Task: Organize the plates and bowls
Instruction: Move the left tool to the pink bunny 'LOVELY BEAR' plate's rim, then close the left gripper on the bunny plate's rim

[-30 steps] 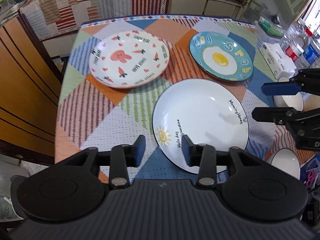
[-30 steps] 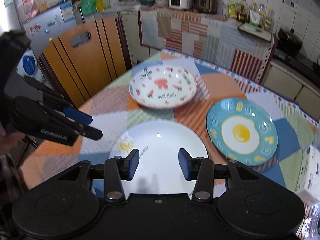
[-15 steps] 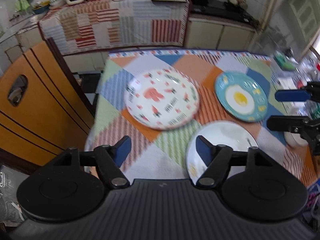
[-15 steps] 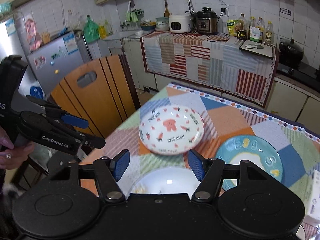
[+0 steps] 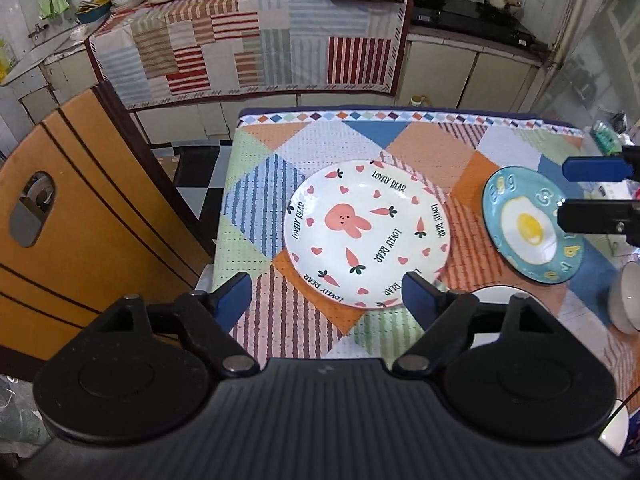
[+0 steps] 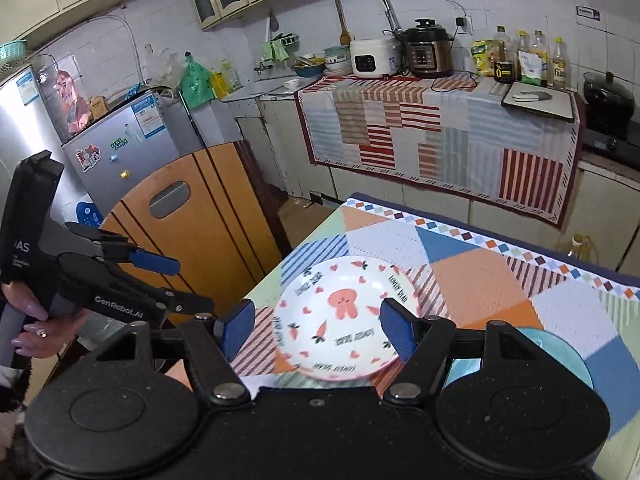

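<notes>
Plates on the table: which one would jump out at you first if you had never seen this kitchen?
The white bunny plate, dotted with carrots and hearts, sits mid-table on the patchwork tablecloth. To its right lies the blue fried-egg plate. In front, the left gripper is empty, its jaws opening; the right gripper likewise.

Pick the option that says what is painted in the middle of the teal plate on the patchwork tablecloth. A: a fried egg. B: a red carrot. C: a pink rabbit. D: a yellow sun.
A: the teal plate carries a white fried egg with a yellow yolk at its centre, ringed by raised letters; the pink rabbit belongs to the white plate beside it.
</notes>
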`<state>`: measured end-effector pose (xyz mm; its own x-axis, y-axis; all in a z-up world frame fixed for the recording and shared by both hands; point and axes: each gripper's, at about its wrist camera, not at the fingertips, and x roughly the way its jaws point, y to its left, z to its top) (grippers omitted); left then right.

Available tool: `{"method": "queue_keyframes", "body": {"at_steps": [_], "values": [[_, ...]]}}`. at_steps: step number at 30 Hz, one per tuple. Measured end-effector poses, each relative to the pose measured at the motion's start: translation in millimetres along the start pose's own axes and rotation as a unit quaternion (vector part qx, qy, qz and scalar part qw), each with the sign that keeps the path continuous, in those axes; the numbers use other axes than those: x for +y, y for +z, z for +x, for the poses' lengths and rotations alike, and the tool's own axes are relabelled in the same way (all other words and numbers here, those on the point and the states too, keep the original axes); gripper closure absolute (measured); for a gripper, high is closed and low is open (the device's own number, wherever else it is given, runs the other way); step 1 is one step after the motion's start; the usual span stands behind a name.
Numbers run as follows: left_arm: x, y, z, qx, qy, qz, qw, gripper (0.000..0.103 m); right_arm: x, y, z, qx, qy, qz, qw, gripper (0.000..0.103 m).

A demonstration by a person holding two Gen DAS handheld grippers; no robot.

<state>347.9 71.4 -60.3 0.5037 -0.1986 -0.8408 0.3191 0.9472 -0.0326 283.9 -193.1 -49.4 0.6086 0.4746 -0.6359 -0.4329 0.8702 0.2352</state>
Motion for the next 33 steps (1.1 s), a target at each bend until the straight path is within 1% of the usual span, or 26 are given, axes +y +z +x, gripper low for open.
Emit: {"method": "queue_keyframes", "body": {"at_steps": [2, 3, 4, 6, 9, 10, 11, 12, 13, 16, 18, 21, 24, 27, 29, 30, 31, 32, 33], "values": [[2.5, 1.8, 17.7, 0.003, -0.002, -0.003, 1.0, 0.021, -10.1, -1.6, 13.0, 0.011, -0.003, 0.002, 1.0, 0.029], [4.3, 1.9, 27.9, 0.006, 0.003, -0.007, 1.0, 0.021, -15.0, -3.0, 20.9, 0.023, -0.002, 0.003, 1.0, 0.029], [5.7, 1.0, 37.4, 0.007, 0.005, -0.012, 0.9999, 0.021, -19.2, -4.6, 28.1, 0.033, 0.001, 0.001, 0.999, 0.031], [12.6, -1.5, 57.7, 0.016, 0.004, -0.031, 0.9994, 0.021, -28.4, -10.5, 46.4, 0.051, 0.003, 0.003, 0.999, 0.031], [22.5, -8.0, 85.7, 0.026, 0.002, -0.058, 0.998, 0.022, -45.4, -22.3, 73.7, 0.072, -0.003, 0.04, 0.997, 0.033], [26.8, -10.3, 94.0, 0.027, 0.002, -0.07, 0.9972, 0.023, -51.0, -26.3, 82.0, 0.078, -0.007, 0.057, 0.995, 0.036], [33.2, -13.0, 101.6, 0.027, 0.002, -0.091, 0.9955, 0.024, -55.4, -29.5, 90.2, 0.087, -0.012, 0.072, 0.994, 0.041], [39.6, -15.6, 108.8, 0.031, 0.006, -0.11, 0.9934, 0.026, -58.9, -32.0, 99.2, 0.104, -0.024, 0.085, 0.991, 0.044], [44.1, -18.2, 115.1, 0.033, 0.009, -0.121, 0.9921, 0.026, -62.6, -33.3, 106.7, 0.117, -0.031, 0.098, 0.988, 0.051], [52.7, -25.1, 124.8, 0.015, 0.002, -0.128, 0.9917, 0.027, -69.9, -36.6, 120.3, 0.114, -0.022, 0.132, 0.984, 0.052], [57.2, -29.3, 130.3, 0.005, -0.011, -0.137, 0.9905, 0.03, -70.0, -39.6, 127.4, 0.107, -0.023, 0.141, 0.984, 0.052], [61.3, -36.0, 139.6, -0.001, -0.028, -0.151, 0.9882, 0.034, -70.3, -44.9, 139.8, 0.109, -0.033, 0.138, 0.984, 0.052], [63.5, -44.1, 149.4, 0.007, -0.032, -0.146, 0.9888, 0.037, -67.8, -47.8, 150.1, 0.116, -0.046, 0.125, 0.984, 0.057], [71.1, -49.1, 150.9, -0.004, -0.064, -0.167, 0.9838, 0.047, -64.7, -47.5, 155.2, 0.108, -0.069, 0.093, 0.987, 0.064], [69.5, -49.9, 152.2, -0.013, -0.072, -0.161, 0.9842, 0.054, -69.0, -48.8, 156.7, 0.098, -0.074, 0.105, 0.987, 0.072], [67.8, -50.5, 153.5, -0.018, -0.077, -0.157, 0.9844, 0.061, -71.6, -50.2, 157.5, 0.092, -0.077, 0.112, 0.986, 0.075], [66.6, -51.3, 154.7, -0.022, -0.085, -0.156, 0.9838, 0.069, -73.6, -51.7, 158.8, 0.088, -0.082, 0.112, 0.986, 0.082], [65.8, -52.0, 157.0, -0.023, -0.094, -0.16, 0.9823, 0.073, -75.0, -53.5, 159.4, 0.084, -0.085, 0.11, 0.987, 0.085], [66.2, -54.0, 158.3, -0.026, -0.104, -0.17, 0.9795, 0.078, -76.2, -55.7, 159.3, 0.077, -0.081, 0.109, 0.988, 0.085]]}}
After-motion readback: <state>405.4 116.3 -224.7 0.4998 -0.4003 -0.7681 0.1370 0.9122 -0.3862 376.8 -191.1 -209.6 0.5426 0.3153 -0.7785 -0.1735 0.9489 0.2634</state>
